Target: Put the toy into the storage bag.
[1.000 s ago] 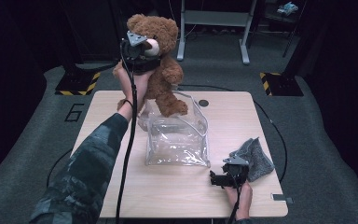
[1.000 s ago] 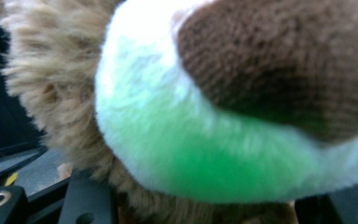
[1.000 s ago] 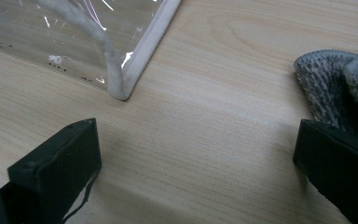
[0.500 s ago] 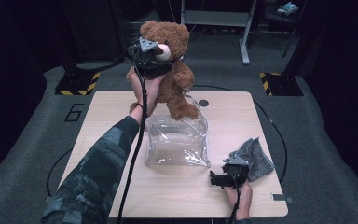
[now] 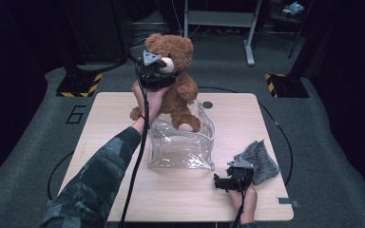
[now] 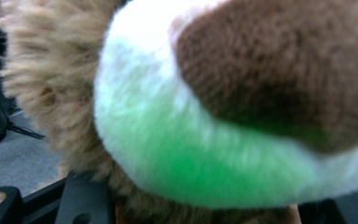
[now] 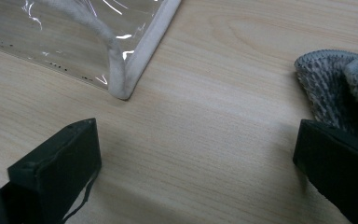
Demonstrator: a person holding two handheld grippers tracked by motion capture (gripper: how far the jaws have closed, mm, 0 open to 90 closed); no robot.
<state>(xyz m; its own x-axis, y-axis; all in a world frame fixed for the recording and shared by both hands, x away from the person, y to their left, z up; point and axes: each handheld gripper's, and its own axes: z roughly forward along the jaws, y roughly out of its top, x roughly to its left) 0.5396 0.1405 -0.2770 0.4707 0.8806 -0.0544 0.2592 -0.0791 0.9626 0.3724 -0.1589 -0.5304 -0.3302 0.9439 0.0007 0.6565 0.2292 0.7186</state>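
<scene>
One teddy bear (image 5: 176,80) pinched by left gripper (image 5: 153,76), one clear bag (image 5: 183,142); right gripper (image 5: 233,179) spread.

the teddy bear (image 5: 178,80) is covered in shaggy plush – the bag (image 5: 183,145) is made of glossy clear plastic, the table (image 5: 109,114) of matt pale wood, the cloth (image 5: 261,159) of coarse grey knit.

Grey knitted cloth (image 5: 259,160) on wooden table (image 5: 114,114), dark carpeted floor (image 5: 33,123) around
</scene>
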